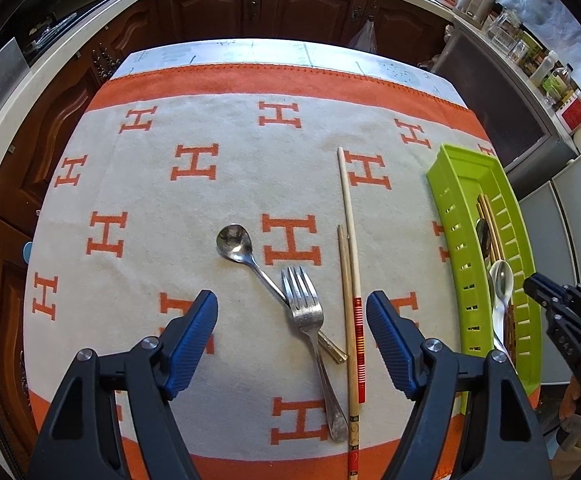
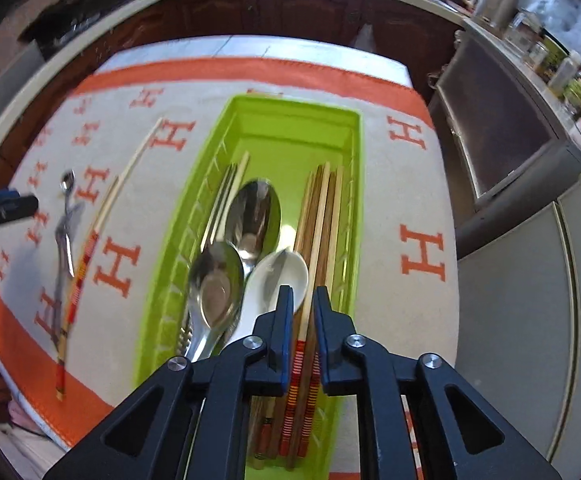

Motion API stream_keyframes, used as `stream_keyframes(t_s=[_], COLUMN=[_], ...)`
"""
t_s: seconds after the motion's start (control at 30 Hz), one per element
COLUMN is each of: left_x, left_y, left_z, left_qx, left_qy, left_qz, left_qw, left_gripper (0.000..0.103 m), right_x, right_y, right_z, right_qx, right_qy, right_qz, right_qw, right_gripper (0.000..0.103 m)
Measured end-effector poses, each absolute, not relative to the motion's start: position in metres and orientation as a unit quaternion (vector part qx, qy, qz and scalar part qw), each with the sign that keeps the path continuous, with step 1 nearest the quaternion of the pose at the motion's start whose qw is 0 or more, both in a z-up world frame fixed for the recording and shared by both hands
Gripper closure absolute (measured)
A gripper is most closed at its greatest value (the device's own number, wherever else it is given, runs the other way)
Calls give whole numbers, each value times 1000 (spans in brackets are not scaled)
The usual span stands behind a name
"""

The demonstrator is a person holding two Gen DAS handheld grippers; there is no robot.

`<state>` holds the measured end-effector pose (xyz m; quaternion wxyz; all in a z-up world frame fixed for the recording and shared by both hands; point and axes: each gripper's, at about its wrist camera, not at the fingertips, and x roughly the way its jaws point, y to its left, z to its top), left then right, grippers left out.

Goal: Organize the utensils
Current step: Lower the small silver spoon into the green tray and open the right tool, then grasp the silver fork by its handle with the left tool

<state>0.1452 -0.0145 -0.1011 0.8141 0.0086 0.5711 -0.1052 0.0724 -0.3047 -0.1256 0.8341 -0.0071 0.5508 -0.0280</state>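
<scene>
Spoon (image 1: 235, 245) and fork (image 1: 303, 307) lie crossed on the surface, between the wide-open fingers of the left hand-held gripper (image 1: 291, 334); two chopsticks (image 1: 350, 280) lie just right of them. Best approach — descend on the fork handle, clear of the spoon beneath. Right hand-held gripper (image 2: 302, 307) is nearly closed around a striped chopstick (image 2: 305, 344) inside the green tray (image 2: 354, 152); real contact unclear — release low. Tray's near end hidden; left side of that view blurred.

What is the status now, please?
Left gripper open above fork. Right gripper shut on chopstick over green tray. Nothing in the way.
</scene>
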Motion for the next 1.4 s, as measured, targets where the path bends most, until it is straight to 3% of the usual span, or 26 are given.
stream_keyframes(t_s=[0.33, 0.8, 1.4], left_x=[160, 118, 134], left_y=[-8, 6, 15], left_z=[-97, -141, -166], left_qx=[-18, -53, -154], left_qy=[584, 619, 579], left_qz=[-121, -141, -165], left_qw=[803, 771, 784], left_gripper=[49, 49, 55], right_x=[65, 66, 63], right_y=[-311, -203, -204], right_z=[-82, -109, -135], right_qx=[135, 132, 139], right_qy=[505, 530, 546], right_qz=[41, 129, 123], right_qw=[852, 828, 817], right_gripper=[91, 91, 91])
